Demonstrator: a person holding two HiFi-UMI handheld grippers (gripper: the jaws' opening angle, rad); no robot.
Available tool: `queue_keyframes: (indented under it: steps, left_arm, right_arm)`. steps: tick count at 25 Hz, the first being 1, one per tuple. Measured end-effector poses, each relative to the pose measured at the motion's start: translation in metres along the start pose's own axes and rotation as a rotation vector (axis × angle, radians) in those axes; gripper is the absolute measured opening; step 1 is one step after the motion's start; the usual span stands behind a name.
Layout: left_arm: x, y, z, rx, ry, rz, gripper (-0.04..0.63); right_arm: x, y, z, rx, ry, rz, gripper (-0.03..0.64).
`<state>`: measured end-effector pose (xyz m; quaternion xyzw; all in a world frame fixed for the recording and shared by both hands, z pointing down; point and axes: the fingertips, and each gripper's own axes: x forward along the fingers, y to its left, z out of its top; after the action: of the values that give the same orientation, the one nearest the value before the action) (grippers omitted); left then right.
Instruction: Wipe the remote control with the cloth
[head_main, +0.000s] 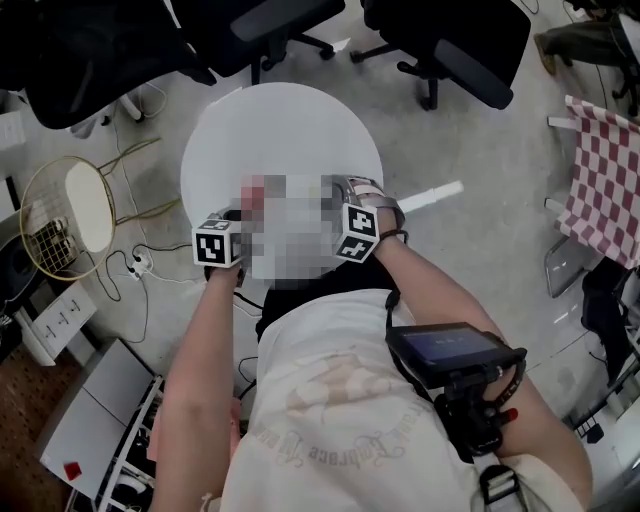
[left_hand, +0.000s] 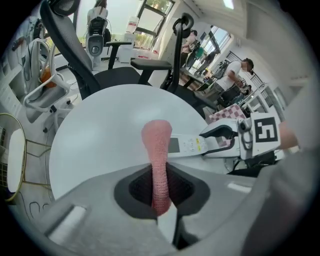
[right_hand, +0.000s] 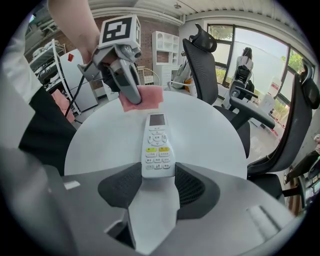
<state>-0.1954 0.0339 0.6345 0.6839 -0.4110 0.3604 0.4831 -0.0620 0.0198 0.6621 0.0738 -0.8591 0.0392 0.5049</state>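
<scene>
The white remote control (right_hand: 157, 145) has its near end clamped between the jaws of my right gripper (right_hand: 157, 176) and points out over the round white table (head_main: 290, 130). A pink cloth (left_hand: 157, 150), bunched into a narrow roll, sticks out of my left gripper (left_hand: 161, 202), which is shut on it. In the right gripper view the left gripper (right_hand: 131, 95) holds the cloth (right_hand: 147, 97) at the remote's far end, by its small screen. In the head view only the two marker cubes (head_main: 216, 245) (head_main: 358, 232) show; a mosaic patch covers the remote and cloth.
Black office chairs (head_main: 460, 50) stand behind the table. A gold wire stool (head_main: 75, 205) and a power strip (head_main: 60, 320) are on the floor at the left, a checked red-and-white chair (head_main: 605, 180) at the right. People (left_hand: 235, 75) stand far off.
</scene>
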Motion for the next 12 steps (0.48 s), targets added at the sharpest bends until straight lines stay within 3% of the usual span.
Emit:
queue_keyframes:
  steps: [8, 12]
  left_arm:
    - [-0.026, -0.041, 0.004, -0.003, -0.119, -0.032, 0.028]
    - [-0.047, -0.043, -0.006, -0.059, -0.175, -0.006, 0.028]
  right_arm:
    - [-0.009, -0.005, 0.011, 0.003, -0.044, 0.073, 0.244]
    - [-0.025, -0.014, 0.029, 0.028, -0.125, 0.049, 0.199]
